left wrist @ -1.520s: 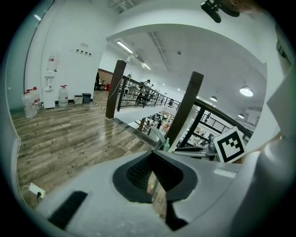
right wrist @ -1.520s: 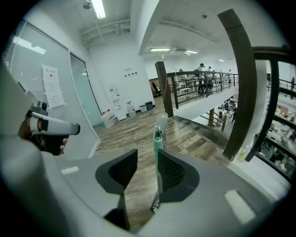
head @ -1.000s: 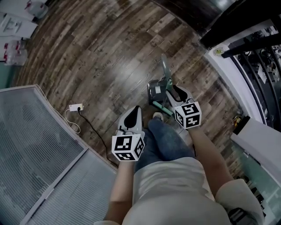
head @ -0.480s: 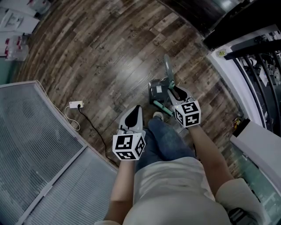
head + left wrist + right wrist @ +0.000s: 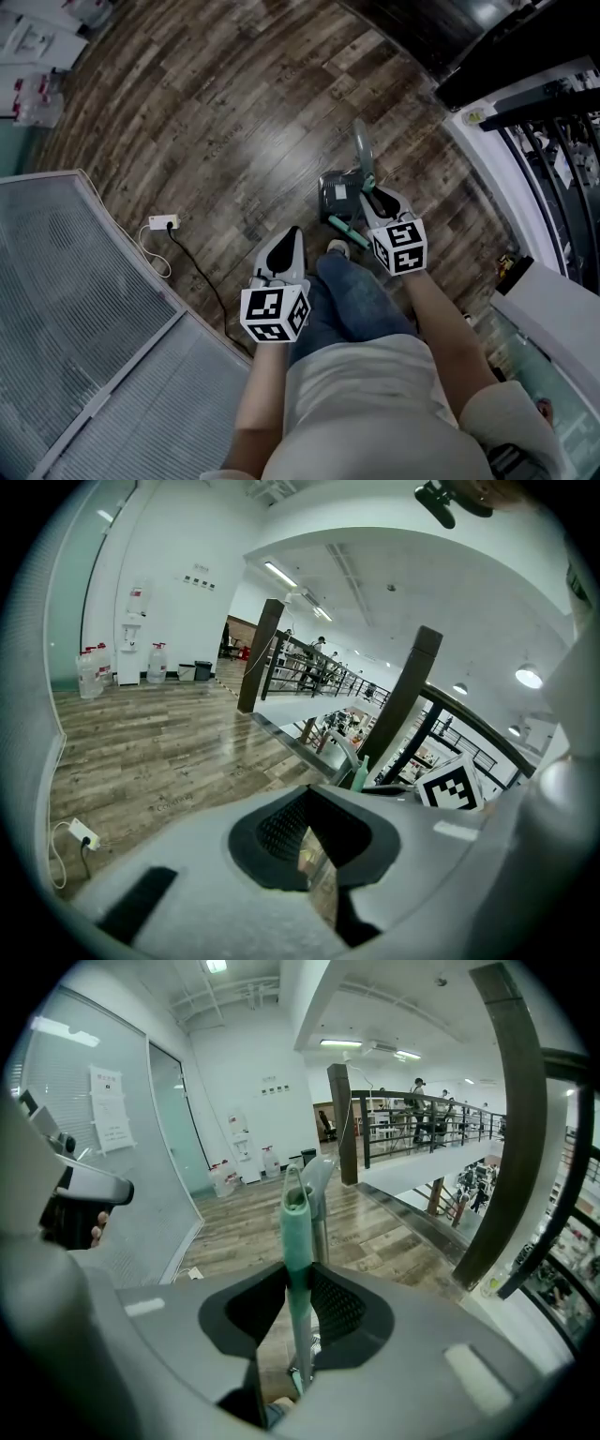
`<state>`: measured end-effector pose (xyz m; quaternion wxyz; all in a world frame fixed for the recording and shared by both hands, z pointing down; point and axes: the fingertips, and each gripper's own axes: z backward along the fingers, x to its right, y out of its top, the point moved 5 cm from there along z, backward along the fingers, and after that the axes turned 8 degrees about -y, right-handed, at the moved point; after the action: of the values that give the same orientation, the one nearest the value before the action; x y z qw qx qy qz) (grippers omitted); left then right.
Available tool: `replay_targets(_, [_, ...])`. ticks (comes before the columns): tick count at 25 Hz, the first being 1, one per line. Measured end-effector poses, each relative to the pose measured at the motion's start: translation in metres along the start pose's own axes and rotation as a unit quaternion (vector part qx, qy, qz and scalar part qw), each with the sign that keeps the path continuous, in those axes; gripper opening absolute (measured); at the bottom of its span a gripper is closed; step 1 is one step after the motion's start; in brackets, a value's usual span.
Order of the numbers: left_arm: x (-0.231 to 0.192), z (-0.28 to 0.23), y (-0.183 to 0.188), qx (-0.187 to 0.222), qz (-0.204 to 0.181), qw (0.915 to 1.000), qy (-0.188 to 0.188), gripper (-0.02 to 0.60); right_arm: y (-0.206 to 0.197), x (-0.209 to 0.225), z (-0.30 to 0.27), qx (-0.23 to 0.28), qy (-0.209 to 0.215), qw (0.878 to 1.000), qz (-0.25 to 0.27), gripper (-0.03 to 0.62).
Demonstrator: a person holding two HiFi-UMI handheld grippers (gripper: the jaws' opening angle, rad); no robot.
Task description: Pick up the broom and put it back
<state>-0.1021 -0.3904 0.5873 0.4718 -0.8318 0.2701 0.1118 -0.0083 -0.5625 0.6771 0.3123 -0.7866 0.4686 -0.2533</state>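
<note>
Plainly, in the head view the person stands on the wooden floor (image 5: 216,122) with the broom (image 5: 362,155) upright just ahead of the right knee, beside a grey dustpan (image 5: 336,195). The right hand-held gripper (image 5: 372,197) is at the broom's handle, and the left hand-held gripper (image 5: 287,239) hangs apart from it over the left leg.

In the left gripper view, the left hand-held gripper (image 5: 309,799) has its jaws drawn together on nothing, with only a sliver of floor showing between them.

In the right gripper view, the right hand-held gripper (image 5: 300,1283) is clenched on the teal handle (image 5: 296,1213), a pad meeting it on each side near its top.

The broom looks light and stiff, but long. The smooth handle could slip or swing in a loose grip. A firm hold on the teal sleeve, kept near upright, seems the safest way to carry it.

Against the earlier head views, little has shifted. Both hands, the broom and the dustpan sit where they did. The one real change is that the right jaws have just been closing, with the handle between them.
</note>
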Motion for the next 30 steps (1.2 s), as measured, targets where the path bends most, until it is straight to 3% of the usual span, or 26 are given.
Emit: replay_targets(30, [0.042,0.064,-0.017,0.005,-0.04,0.9986,-0.035,0.003,-0.035,-0.048,0.092,-0.005,0.003,0.999,0.051,0.092])
